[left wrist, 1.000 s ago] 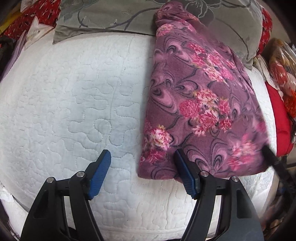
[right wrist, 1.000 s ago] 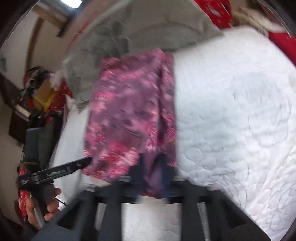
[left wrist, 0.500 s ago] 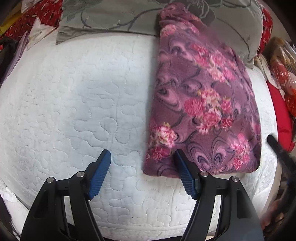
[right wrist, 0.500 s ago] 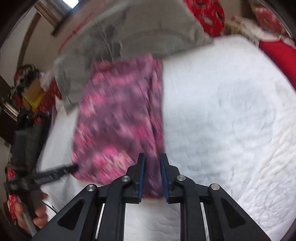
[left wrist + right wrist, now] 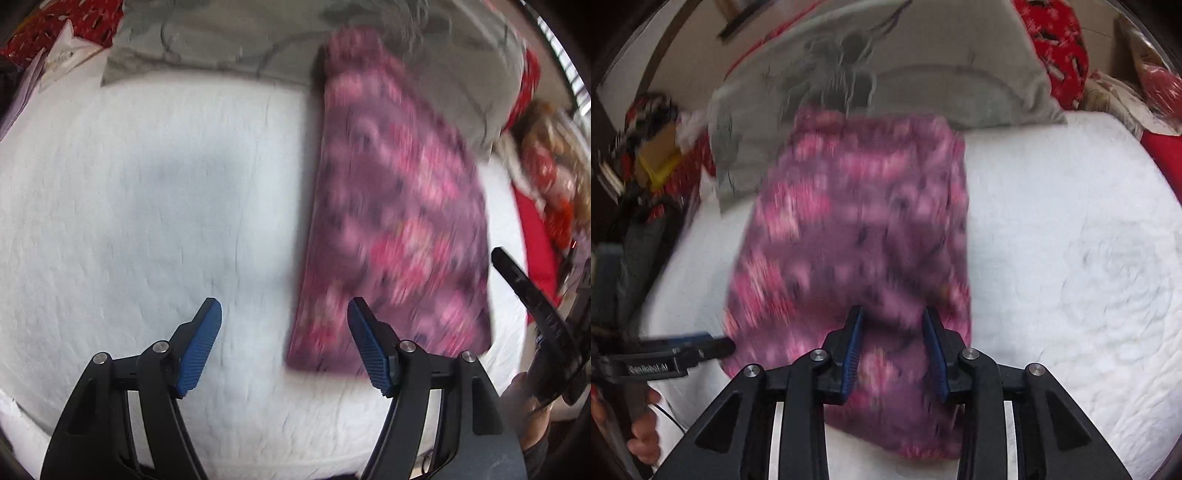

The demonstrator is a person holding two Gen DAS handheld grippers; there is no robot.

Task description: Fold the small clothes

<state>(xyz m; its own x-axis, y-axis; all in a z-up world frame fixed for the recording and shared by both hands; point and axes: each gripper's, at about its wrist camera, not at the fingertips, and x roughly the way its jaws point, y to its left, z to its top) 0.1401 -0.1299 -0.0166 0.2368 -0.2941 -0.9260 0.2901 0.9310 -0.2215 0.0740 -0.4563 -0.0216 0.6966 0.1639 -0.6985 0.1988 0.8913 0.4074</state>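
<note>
A purple fleece garment with pink flowers (image 5: 399, 221) lies folded lengthwise on the white quilted bed (image 5: 147, 206), its far end up against a grey pillow. My left gripper (image 5: 284, 314) is open and empty, just left of the garment's near edge. My right gripper (image 5: 894, 321) is open above the garment's near end (image 5: 857, 229), with the cloth lying under and between the fingers. The left gripper also shows at the left edge of the right wrist view (image 5: 701, 347), and the right gripper at the right edge of the left wrist view (image 5: 517, 280). Both views are blurred by motion.
A grey floral pillow (image 5: 871, 74) lies along the head of the bed. Red patterned cushions (image 5: 1060, 48) and red bedding (image 5: 532, 236) sit to the right. Clutter and bags (image 5: 646, 155) stand beside the bed on the left.
My right gripper has opened from shut and let go of the garment's near end. The garment now lies flat. The left gripper stays open and has shifted a little.
</note>
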